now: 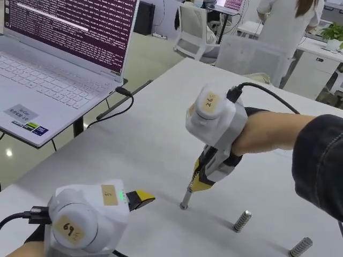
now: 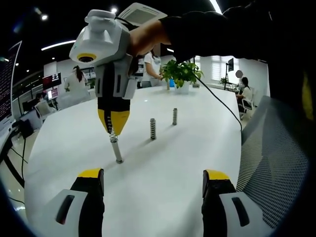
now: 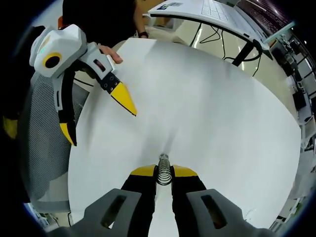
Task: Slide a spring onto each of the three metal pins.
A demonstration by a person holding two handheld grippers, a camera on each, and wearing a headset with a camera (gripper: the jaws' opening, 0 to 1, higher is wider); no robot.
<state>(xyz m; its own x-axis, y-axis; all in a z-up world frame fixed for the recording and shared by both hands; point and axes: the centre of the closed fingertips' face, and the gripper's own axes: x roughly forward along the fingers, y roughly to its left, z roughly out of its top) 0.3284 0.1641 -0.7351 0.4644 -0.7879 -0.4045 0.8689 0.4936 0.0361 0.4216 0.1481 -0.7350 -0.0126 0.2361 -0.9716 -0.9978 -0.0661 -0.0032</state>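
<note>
My right gripper (image 1: 196,184) points down at the white table (image 1: 139,144), shut on a spring (image 3: 164,176) whose lower end sits over the top of a bare metal pin (image 1: 185,201). The left gripper view shows that spring (image 2: 112,132) just above the pin (image 2: 117,152). To its right stand two more pins, each wearing a spring (image 1: 242,220) (image 1: 301,247). My left gripper (image 2: 153,177) hovers low at the near left, open and holding nothing, aimed at the pin; its yellow fingertips (image 3: 124,100) show in the right gripper view.
An open laptop (image 1: 53,80) sits on a stand left of the table, with a cable (image 1: 115,104) hanging by the table's edge. A potted plant (image 2: 182,74) stands at the table's far end. A mesh chair (image 2: 276,163) is close by. People work at desks behind.
</note>
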